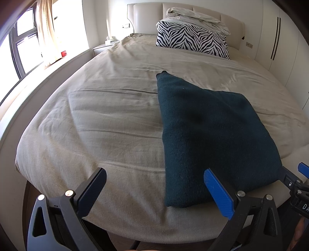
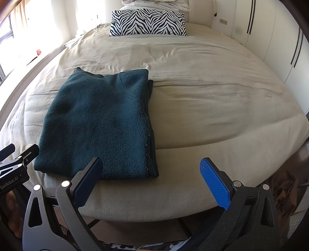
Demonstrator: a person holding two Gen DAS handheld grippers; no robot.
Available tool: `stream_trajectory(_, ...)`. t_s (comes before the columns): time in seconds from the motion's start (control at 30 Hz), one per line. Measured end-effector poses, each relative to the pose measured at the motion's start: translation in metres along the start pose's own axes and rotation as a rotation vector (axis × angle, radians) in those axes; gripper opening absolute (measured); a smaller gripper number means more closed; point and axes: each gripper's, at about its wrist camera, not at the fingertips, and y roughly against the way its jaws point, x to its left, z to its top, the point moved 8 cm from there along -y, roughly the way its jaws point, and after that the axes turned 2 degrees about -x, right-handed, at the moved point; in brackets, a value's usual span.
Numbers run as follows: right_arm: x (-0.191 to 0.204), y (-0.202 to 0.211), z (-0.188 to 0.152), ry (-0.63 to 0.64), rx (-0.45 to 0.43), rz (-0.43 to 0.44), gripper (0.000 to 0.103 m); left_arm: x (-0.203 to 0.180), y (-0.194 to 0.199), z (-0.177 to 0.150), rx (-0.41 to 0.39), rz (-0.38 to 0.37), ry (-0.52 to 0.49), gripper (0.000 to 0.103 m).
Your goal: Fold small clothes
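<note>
The folded sweater (image 2: 98,125) lies on the bed (image 2: 212,100) near its foot edge, between my two grippers; the pillow (image 2: 147,23) sits far behind it at the headboard (image 1: 193,9).

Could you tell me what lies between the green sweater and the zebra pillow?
Only bare beige bedsheet lies between the sweater and pillow, clearest in the right wrist view.

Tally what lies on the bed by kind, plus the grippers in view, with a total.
Dark green folded garment: 1
Zebra pillow: 1
Bundle of pale bedding on top of the pillow: 1
Grippers, both open and empty: 2, left gripper and right gripper
Total: 5
</note>
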Motion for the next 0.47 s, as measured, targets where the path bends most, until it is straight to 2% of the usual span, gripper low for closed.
stream_trajectory(0.47, -0.0023, -0.0030, -0.0033, -0.004, 0.011, 0.007, 0.103, 0.0026, -0.0012, 0.0015, -0.001, -0.008, -0.006, 0.103)
